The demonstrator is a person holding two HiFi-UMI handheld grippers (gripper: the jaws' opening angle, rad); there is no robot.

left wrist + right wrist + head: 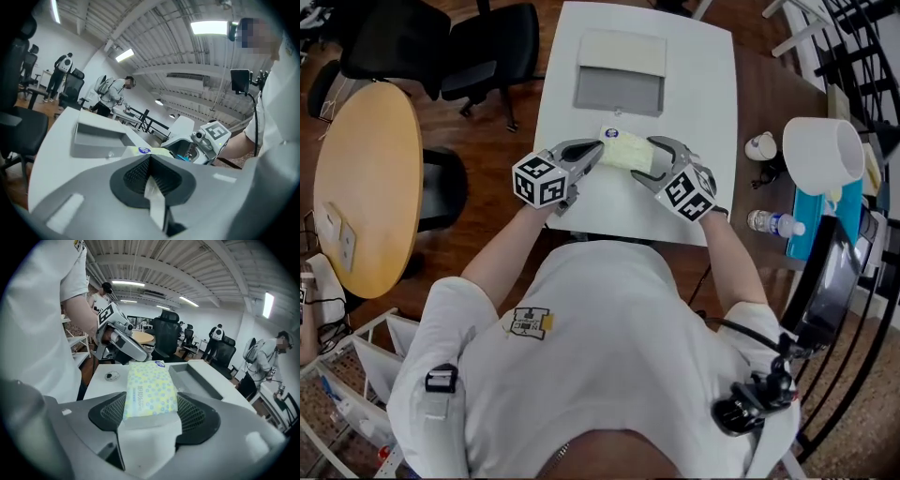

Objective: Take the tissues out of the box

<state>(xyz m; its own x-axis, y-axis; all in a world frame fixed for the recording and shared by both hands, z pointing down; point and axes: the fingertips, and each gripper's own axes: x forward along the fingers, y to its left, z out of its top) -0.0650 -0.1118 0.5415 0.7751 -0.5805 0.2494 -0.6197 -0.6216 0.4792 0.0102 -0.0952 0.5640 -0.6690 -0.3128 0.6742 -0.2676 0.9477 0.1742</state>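
A soft tissue pack (626, 150), pale yellow with blue dots, is held above the white table (712, 112) between both grippers. My right gripper (652, 161) is shut on the pack's near end, and the pack (149, 387) fills the space between its pads, with white tissue (150, 439) bulging out toward the camera. My left gripper (596, 148) meets the pack's other end. Its jaws (150, 161) are shut on a thin white tissue strip (155, 199). The pack's end with a blue sticker (143, 150) shows just past them.
A grey open box (620, 75) lies on the table beyond the pack. A round wooden table (366, 187) and black chairs (441, 42) stand at the left. A white tub (823, 155) and a water bottle (773, 223) are at the right. People stand far off.
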